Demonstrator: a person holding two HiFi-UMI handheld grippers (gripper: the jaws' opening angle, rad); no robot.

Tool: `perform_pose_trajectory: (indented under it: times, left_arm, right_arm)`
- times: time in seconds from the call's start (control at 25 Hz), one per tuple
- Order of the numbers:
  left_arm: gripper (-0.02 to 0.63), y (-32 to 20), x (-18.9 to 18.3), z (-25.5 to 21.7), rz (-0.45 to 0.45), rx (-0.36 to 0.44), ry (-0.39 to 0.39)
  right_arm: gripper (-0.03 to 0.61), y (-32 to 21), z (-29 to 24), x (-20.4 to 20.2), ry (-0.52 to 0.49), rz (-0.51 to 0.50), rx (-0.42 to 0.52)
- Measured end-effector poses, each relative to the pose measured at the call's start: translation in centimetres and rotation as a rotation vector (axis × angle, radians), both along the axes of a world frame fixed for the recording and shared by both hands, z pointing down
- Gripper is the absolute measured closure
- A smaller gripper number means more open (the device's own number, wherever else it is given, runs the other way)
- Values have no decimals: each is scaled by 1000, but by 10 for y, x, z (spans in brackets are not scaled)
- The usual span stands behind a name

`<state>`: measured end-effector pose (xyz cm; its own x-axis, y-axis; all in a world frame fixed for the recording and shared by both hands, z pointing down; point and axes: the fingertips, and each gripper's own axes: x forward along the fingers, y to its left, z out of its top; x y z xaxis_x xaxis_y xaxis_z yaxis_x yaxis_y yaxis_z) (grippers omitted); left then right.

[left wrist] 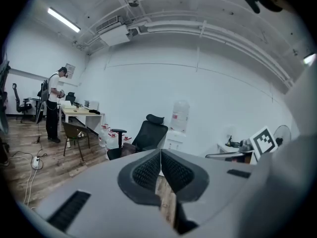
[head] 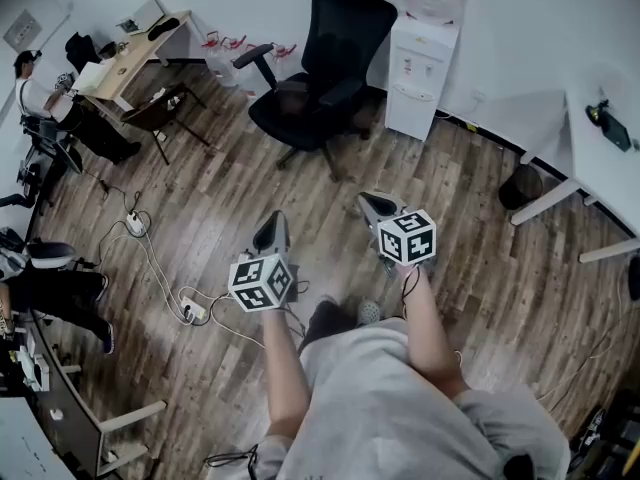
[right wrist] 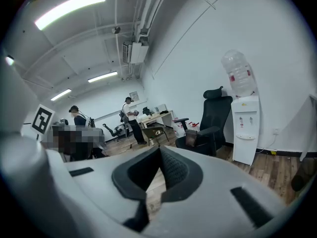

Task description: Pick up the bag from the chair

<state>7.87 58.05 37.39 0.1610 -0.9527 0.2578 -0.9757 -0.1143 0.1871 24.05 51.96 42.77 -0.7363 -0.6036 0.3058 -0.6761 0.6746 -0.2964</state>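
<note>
Fingers (left wrist: 146,171) together; bag (head: 291,91), seemingly on chair (head: 345,23), ahead.

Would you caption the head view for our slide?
Left gripper and right gripper, both shut, face the bag on the chair.

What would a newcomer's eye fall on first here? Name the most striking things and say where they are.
The left gripper and right gripper, held out side by side, sit shut and empty at the middle of the head view. Ahead of them stands a black office chair with a brown bag on its seat, and a white water dispenser beside it.
</note>
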Motion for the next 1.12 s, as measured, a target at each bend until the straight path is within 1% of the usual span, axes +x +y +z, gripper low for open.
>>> perform_pose_trajectory:
  times: [0.12,0.2,0.28,0.32,0.36,0.52,0.64,0.76,0.88,0.96,1.12]
  left_arm:
    - [606,1,-1,3,0,-11,-23]
    - [603,4,-2,4,10,-16,-33]
    - [591,5,1,5,46,-18,-10]
    - [524,6,2,7,60,-20,3]
    - [479,7,1,9,64,-20,11]
    - [469,5,-10,18,34,-9,18]
    - [435,-3,-24,25,3,-7,28]
    - [410,-19,-36,27,-13,-2,40]
    - [388,-43,-44,27,2,4,50]
    - [387,-63,-50,26,12,9,64]
    - [383,-110,-61,24,35,9,86]
  right_arm:
    - [563,-5,-2,1,6,15,8]
    - [507,-7,-3,0,7,12,8]
    - [487,-8,-4,-2,-9,10,8]
    - [469,-8,-3,-3,-18,6,4]
    - [447,-8,-2,-5,-24,0,-1]
    - [406,-9,5,-15,-35,-24,-3]
    - [378,-13,11,-25,-34,-44,-1]
    - [358,-26,15,-31,-28,-39,-6]
    - [338,-44,18,-34,-20,-27,-12]
    - [324,-59,19,-37,-8,-20,-18]
    - [318,-96,17,-41,6,12,-29]
